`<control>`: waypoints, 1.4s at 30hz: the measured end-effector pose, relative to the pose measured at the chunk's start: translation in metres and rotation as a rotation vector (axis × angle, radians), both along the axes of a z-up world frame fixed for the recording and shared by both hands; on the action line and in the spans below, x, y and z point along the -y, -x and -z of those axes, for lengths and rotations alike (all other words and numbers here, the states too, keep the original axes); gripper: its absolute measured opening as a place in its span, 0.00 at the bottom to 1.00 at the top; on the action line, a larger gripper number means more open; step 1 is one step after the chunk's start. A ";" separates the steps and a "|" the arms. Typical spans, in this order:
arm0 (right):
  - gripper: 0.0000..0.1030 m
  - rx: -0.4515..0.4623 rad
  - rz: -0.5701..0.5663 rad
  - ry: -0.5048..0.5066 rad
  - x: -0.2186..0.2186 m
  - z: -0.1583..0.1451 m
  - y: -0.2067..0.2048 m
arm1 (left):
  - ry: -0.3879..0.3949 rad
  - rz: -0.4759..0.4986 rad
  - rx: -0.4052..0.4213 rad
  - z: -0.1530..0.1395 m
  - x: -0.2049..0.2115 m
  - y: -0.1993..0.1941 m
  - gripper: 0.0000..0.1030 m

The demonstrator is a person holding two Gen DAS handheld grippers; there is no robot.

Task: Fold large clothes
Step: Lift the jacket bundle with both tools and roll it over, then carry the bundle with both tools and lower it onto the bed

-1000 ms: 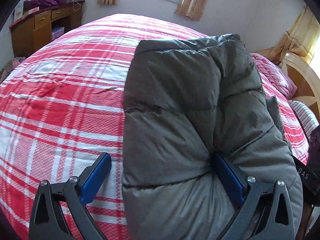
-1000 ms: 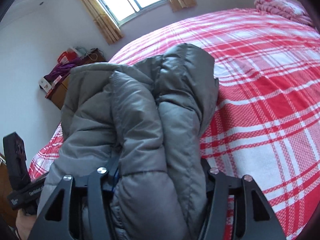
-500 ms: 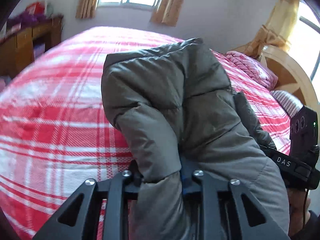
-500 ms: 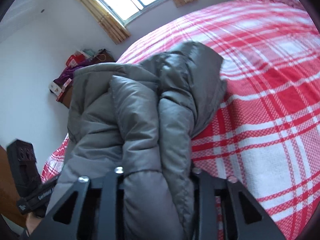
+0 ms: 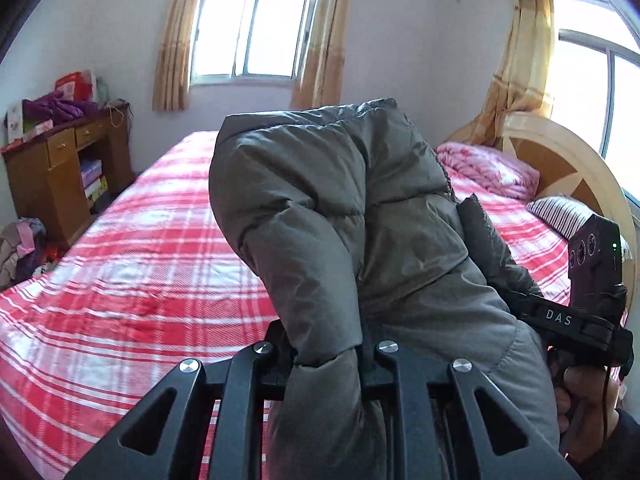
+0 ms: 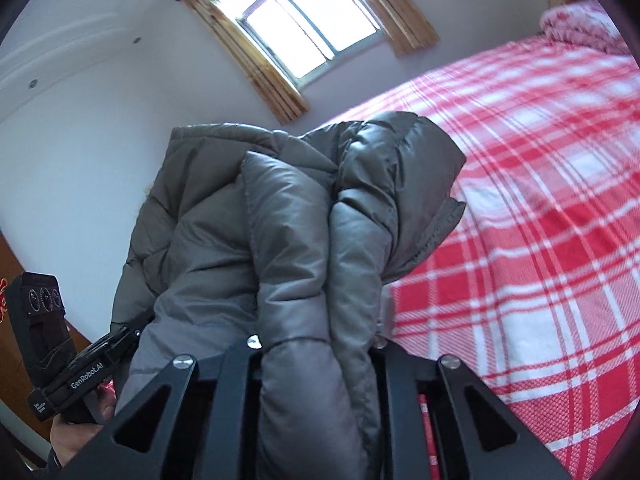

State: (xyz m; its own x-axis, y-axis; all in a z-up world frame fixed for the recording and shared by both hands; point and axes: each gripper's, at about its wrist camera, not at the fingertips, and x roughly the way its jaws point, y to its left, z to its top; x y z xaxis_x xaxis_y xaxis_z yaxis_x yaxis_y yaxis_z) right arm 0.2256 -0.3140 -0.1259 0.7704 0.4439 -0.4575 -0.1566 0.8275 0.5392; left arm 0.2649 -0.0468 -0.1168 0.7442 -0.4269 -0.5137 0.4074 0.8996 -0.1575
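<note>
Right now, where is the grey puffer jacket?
The grey puffer jacket is lifted above the red plaid bed, clamped in both the left gripper and the right gripper, filling the centre of both wrist views.

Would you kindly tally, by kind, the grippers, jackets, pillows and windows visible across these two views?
Grippers: 2, the left gripper and the right gripper, each clamped on the jacket.
Jackets: 1, the grey puffer jacket.
Pillows: 2, the pink pillow and the striped pillow.
Windows: 2, the far window and the side window.
Total: 7.
</note>
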 end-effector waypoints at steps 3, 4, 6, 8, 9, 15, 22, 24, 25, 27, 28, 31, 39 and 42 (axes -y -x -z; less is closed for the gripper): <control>0.19 0.032 -0.023 -0.005 -0.012 -0.015 0.000 | 0.013 -0.012 0.020 -0.008 -0.017 0.007 0.18; 0.19 0.038 -0.030 -0.010 -0.015 -0.018 -0.001 | 0.016 -0.016 0.027 -0.011 -0.023 0.010 0.18; 0.19 0.056 -0.047 -0.011 -0.027 -0.027 0.000 | 0.022 -0.033 0.040 -0.018 -0.038 0.015 0.18; 0.19 0.075 -0.068 -0.005 -0.038 -0.036 0.002 | 0.029 -0.048 0.051 -0.021 -0.049 0.018 0.18; 0.19 0.086 -0.081 0.000 -0.046 -0.042 0.001 | 0.039 -0.058 0.052 -0.023 -0.057 0.020 0.18; 0.19 0.119 -0.147 0.012 -0.077 -0.060 0.001 | 0.050 -0.096 0.064 -0.029 -0.094 0.035 0.18; 0.19 0.123 -0.237 0.034 -0.123 -0.070 -0.004 | 0.023 -0.162 0.041 -0.021 -0.138 0.046 0.18; 0.19 0.120 -0.269 0.047 -0.142 -0.070 -0.002 | 0.015 -0.186 0.035 -0.016 -0.151 0.048 0.18; 0.19 0.114 -0.283 0.052 -0.150 -0.068 -0.004 | 0.015 -0.194 0.033 -0.016 -0.155 0.049 0.18; 0.19 0.098 -0.306 0.060 -0.163 -0.062 -0.011 | 0.010 -0.219 0.022 -0.010 -0.169 0.050 0.18; 0.19 0.090 -0.316 0.062 -0.169 -0.058 -0.014 | 0.011 -0.230 0.013 -0.006 -0.176 0.050 0.18; 0.19 0.061 -0.352 0.079 -0.194 -0.045 -0.022 | 0.015 -0.259 -0.023 0.010 -0.194 0.048 0.18; 0.19 -0.025 -0.417 0.144 -0.248 -0.006 -0.038 | 0.028 -0.326 -0.133 0.062 -0.240 0.038 0.21; 0.19 -0.052 -0.428 0.159 -0.260 0.007 -0.042 | 0.014 -0.346 -0.159 0.075 -0.247 0.037 0.26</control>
